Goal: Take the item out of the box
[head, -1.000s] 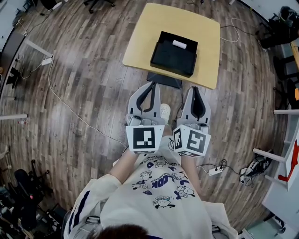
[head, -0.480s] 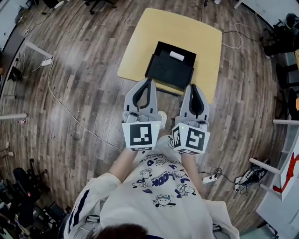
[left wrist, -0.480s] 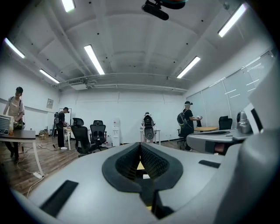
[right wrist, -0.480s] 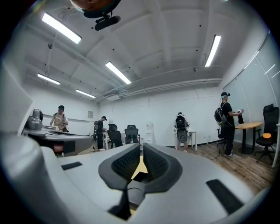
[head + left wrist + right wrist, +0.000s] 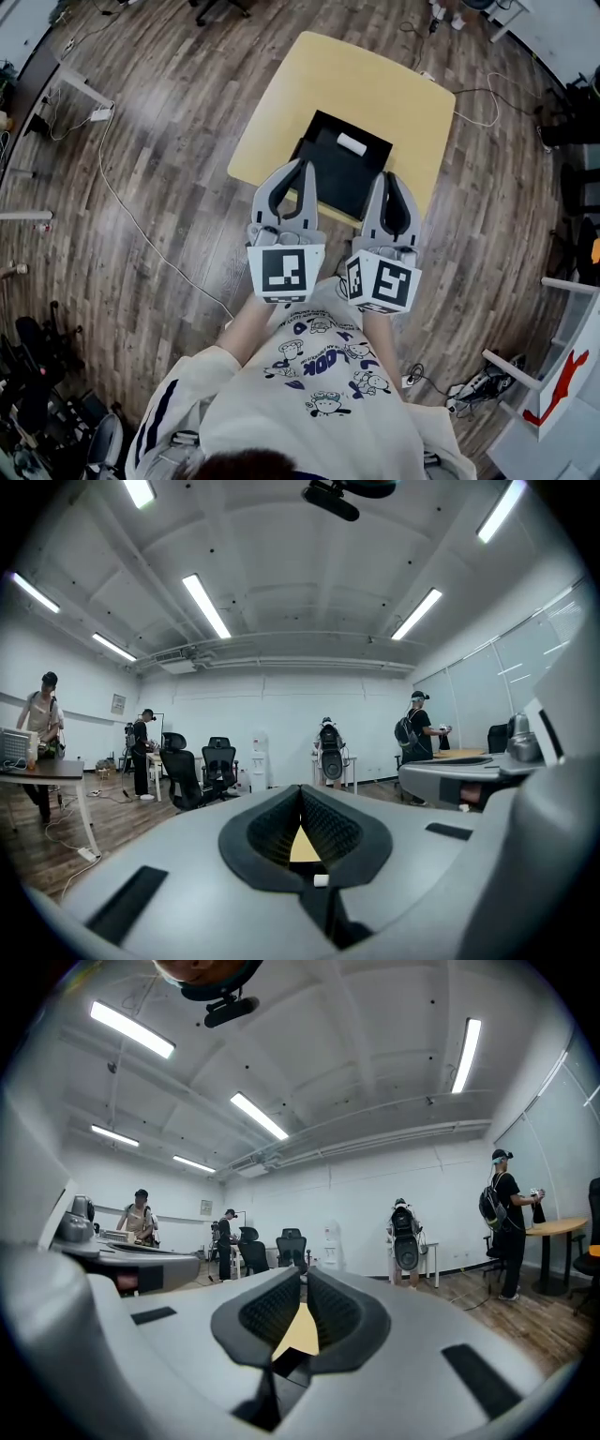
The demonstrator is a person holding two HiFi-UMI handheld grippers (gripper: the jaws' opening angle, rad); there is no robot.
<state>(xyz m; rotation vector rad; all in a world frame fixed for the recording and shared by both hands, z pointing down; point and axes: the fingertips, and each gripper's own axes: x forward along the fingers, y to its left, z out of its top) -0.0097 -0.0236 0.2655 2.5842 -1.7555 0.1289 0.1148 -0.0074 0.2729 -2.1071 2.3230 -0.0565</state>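
Left gripper: the grey two-jaw left gripper [image 5: 304,167] is held level, its tip over the near left edge of the box. Its own view [image 5: 301,789] shows the fingertips pressed together with nothing between them.
Right gripper: the grey two-jaw right gripper [image 5: 386,178] lies just beside it, over the box's near right corner. Its fingertips also meet [image 5: 305,1275] and hold nothing.
Box: the black rectangular box [image 5: 345,178] sits open on the table's near half. Both grippers cover its near edge, so that side cannot be made out.
Item: the small white cylindrical item [image 5: 352,143] lies inside the box near its far wall, well apart from both grippers. It is too small to tell what it is.
Table: the square pale-yellow wooden table [image 5: 375,84] stands on a wood-plank floor [image 5: 169,141].
Cut off: in each gripper view the grey jaw bodies fill the lower half. Only a yellow sliver of tabletop [image 5: 302,847] [image 5: 300,1335] shows through the hollow behind the tips.
Person: a white printed shirt [image 5: 319,394] fills the bottom edge of the head view.
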